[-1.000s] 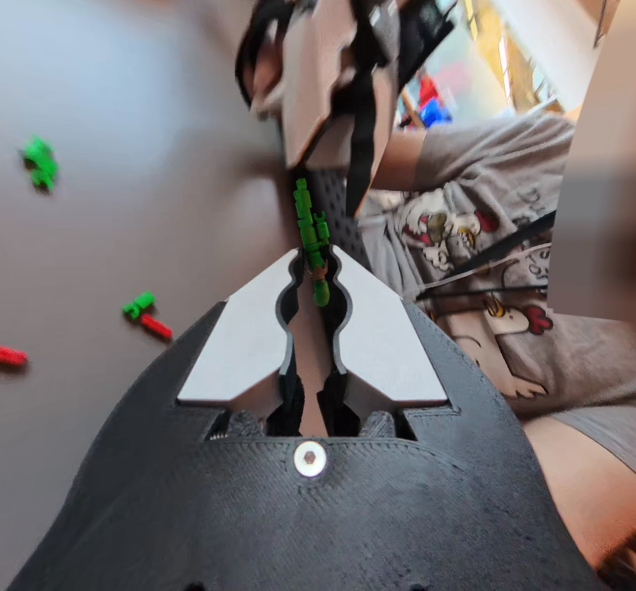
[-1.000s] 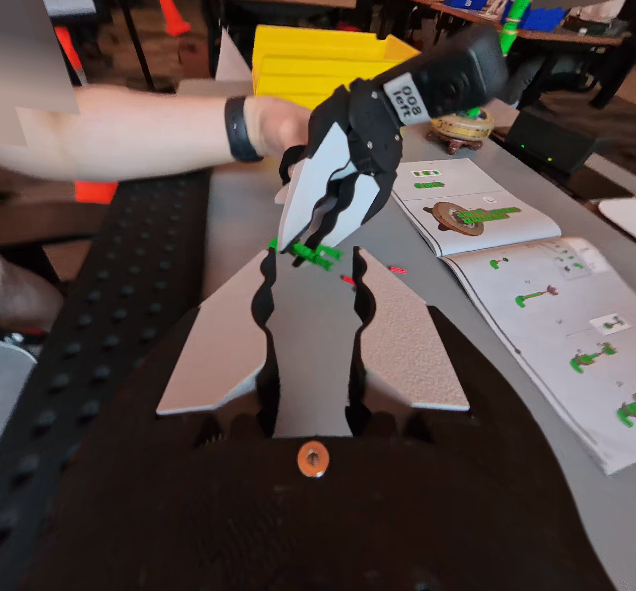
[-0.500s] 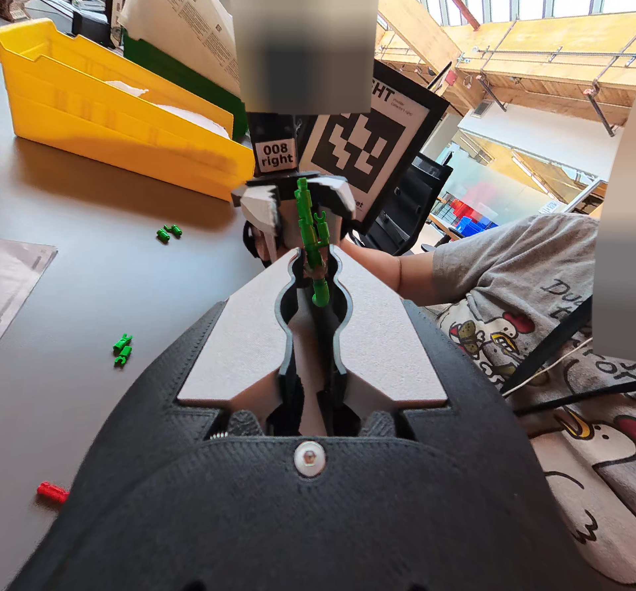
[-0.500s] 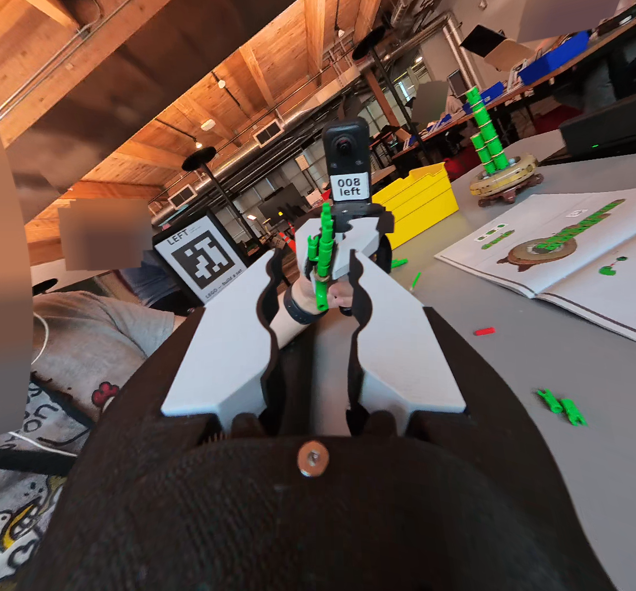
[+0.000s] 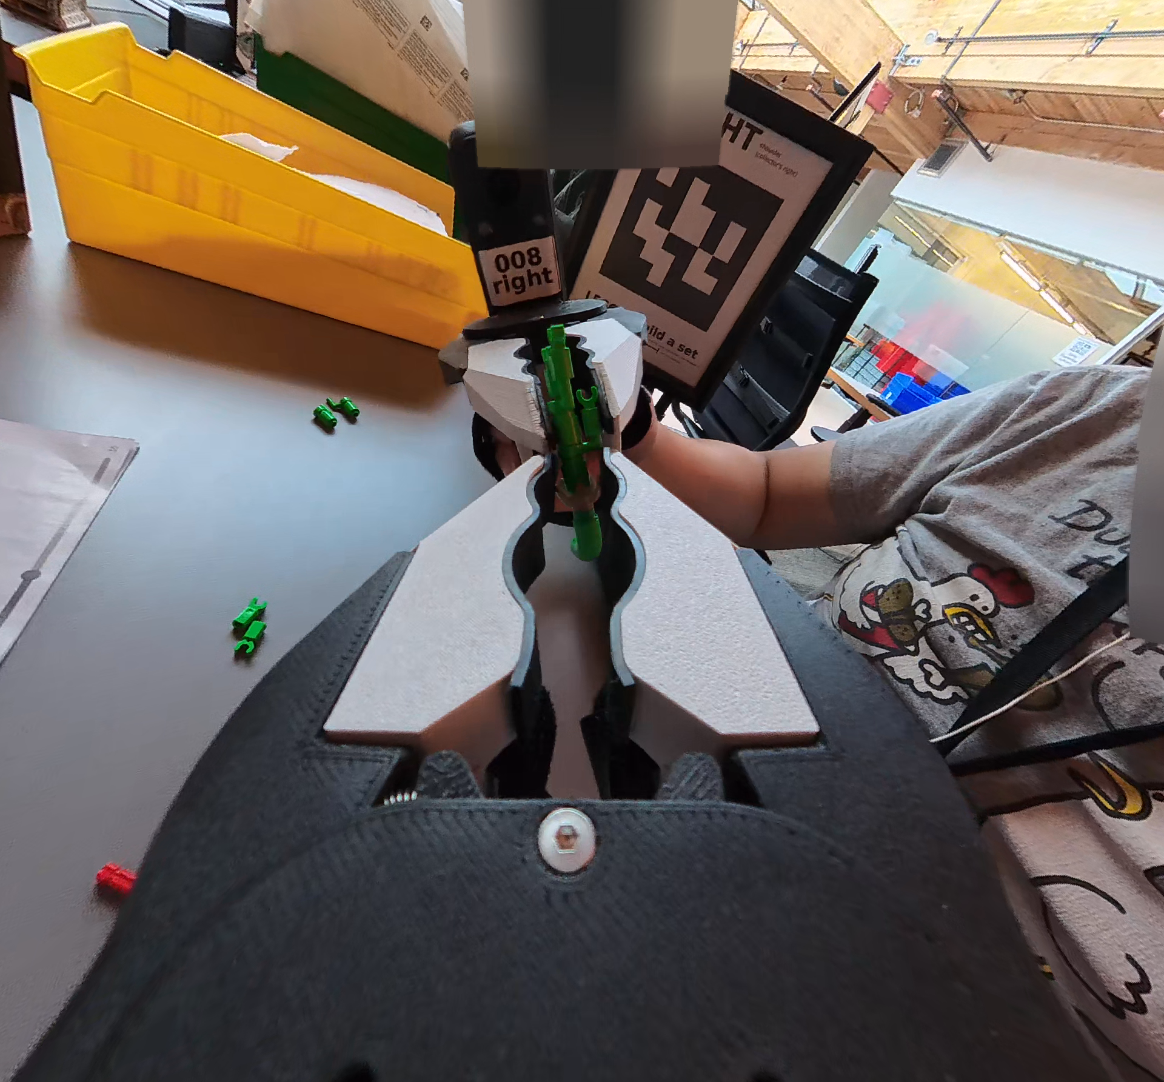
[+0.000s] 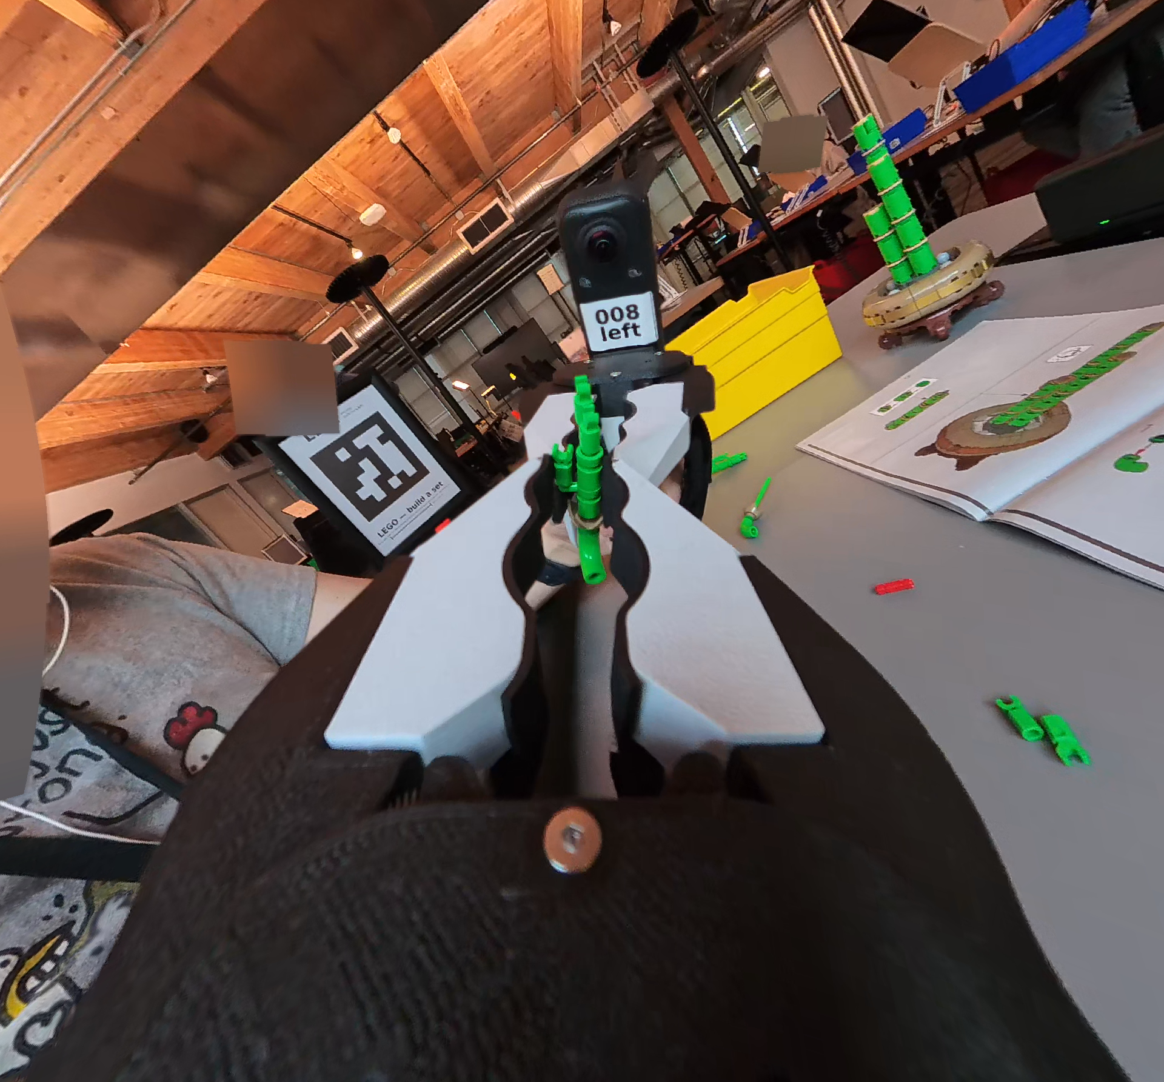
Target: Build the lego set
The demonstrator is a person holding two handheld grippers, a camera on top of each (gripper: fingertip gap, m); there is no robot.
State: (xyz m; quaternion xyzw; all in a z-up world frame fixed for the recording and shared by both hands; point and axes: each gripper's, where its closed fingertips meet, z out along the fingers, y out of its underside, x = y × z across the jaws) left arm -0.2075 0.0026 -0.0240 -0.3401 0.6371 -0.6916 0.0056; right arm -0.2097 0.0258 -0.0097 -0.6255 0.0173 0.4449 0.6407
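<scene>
A thin green lego stalk (image 5: pixel 570 422) with a side clip and a curved lower end is held upright in the air between my two grippers, which face each other. My left gripper (image 5: pixel 576 465) is shut on the stalk's lower part. My right gripper (image 6: pixel 582 475) is closed around the same stalk (image 6: pixel 589 466) from the opposite side. In the left wrist view the right gripper (image 5: pixel 562 387) sits just behind the stalk. In the right wrist view the left gripper (image 6: pixel 620 422) sits just behind it. The grey table (image 5: pixel 264 485) lies below.
Loose green clips (image 5: pixel 337 411) (image 5: pixel 250 626) (image 6: pixel 1039 730) and red pieces (image 5: pixel 115 877) (image 6: pixel 893 587) lie on the table. A yellow bin (image 5: pixel 239 182), an open instruction booklet (image 6: pixel 1008 441), a green bamboo model on a round base (image 6: pixel 907 271) and a marker sign (image 5: pixel 693 245) stand around. A person's torso is close. The tips of both grippers are at nearly the same place.
Both grippers swung up from the table to face each other. The right gripper closed in on the stalk held by the left and its jaws narrowed around it.
</scene>
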